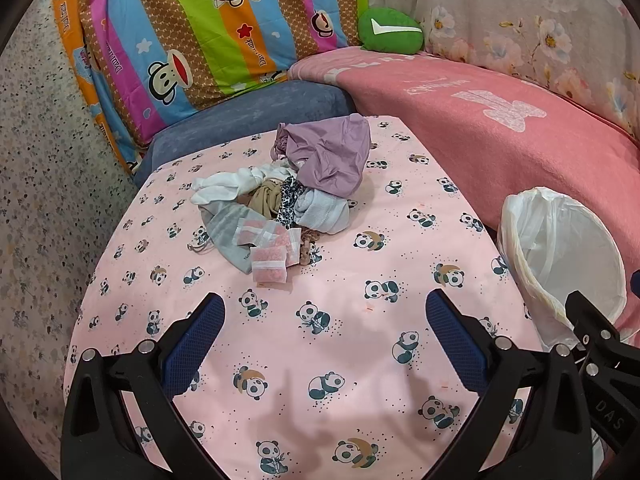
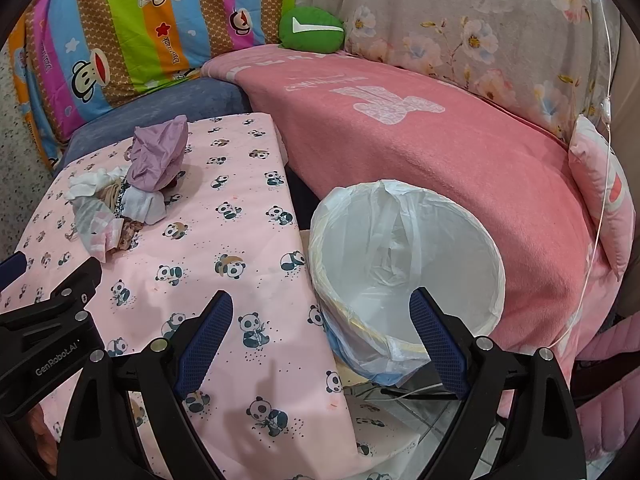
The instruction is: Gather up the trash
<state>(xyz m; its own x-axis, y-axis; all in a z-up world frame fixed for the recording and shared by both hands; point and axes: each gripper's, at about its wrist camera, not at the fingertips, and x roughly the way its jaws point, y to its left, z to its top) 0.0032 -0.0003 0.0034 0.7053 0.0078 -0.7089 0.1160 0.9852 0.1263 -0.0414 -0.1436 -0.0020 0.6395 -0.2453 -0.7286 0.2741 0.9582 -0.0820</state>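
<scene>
Hovering both tongs, left [image 1: 325, 330] and right [image 2: 321, 330], wide and empty, probably aiming left at the pink packets [image 1: 269, 254], skipping clothes [image 1: 320, 168], then dropping into bin [image 2: 496, 256].

Matt pink cotton-like sheet [image 1: 320, 320] printed with pandas fills the centre. On it, a soft cloth pile [image 1: 296, 184] and small clear glossy plastic packets [image 1: 269, 270]. At right, a thin, crinkled translucent plastic liner [image 2: 404, 216] covers a smooth white bin [image 2: 460, 280]. Fuzzy pink fleece blanket [image 1: 500, 132] upper right. Gripper fingers [image 1: 456, 340] show textured blue pads on matt black plastic, with shiny metal pins.
</scene>
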